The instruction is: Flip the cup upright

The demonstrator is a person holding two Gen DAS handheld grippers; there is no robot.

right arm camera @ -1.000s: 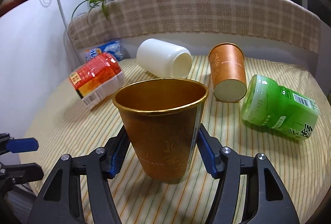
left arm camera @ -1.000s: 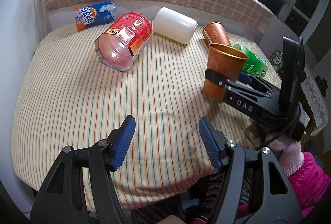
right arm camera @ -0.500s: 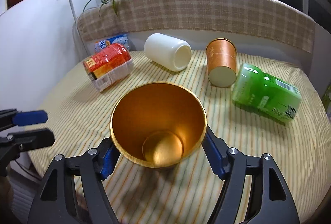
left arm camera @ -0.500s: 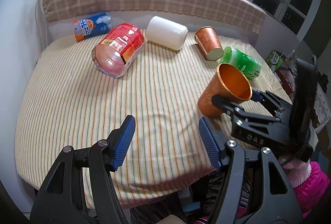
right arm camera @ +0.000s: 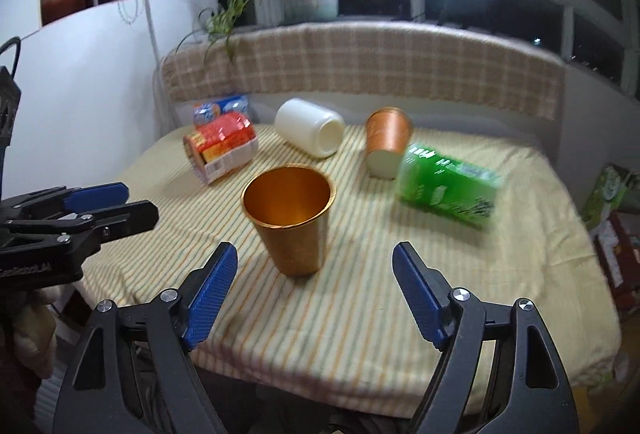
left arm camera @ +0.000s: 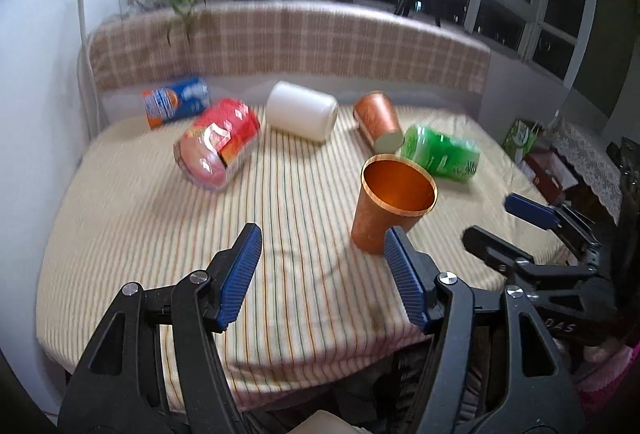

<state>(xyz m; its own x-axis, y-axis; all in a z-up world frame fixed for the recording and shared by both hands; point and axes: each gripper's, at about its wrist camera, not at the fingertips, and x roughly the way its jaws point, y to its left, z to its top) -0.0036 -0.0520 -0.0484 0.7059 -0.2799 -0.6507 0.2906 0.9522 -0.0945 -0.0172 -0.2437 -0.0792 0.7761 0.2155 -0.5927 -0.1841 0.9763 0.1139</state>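
An orange paper cup (right arm camera: 294, 220) with a gold inside stands upright on the striped tablecloth; it also shows in the left wrist view (left arm camera: 390, 207). My right gripper (right arm camera: 314, 292) is open and empty, drawn back just short of the cup; it shows at the right edge of the left wrist view (left arm camera: 506, 222). My left gripper (left arm camera: 322, 278) is open and empty over the table's front edge, left of the cup. A second orange cup (right arm camera: 386, 141) lies on its side at the back.
A white cup (right arm camera: 310, 131), a green pack (right arm camera: 448, 189), a red noodle tub (right arm camera: 222, 149) and a blue pack (left arm camera: 176, 101) lie across the back of the table (right arm camera: 360, 314). A plaid backrest (right arm camera: 360, 61) runs behind. A white wall stands at the left.
My right gripper opened and let go of the upright cup, then drew back toward the table's front. Both grippers pulled back and tilted up.
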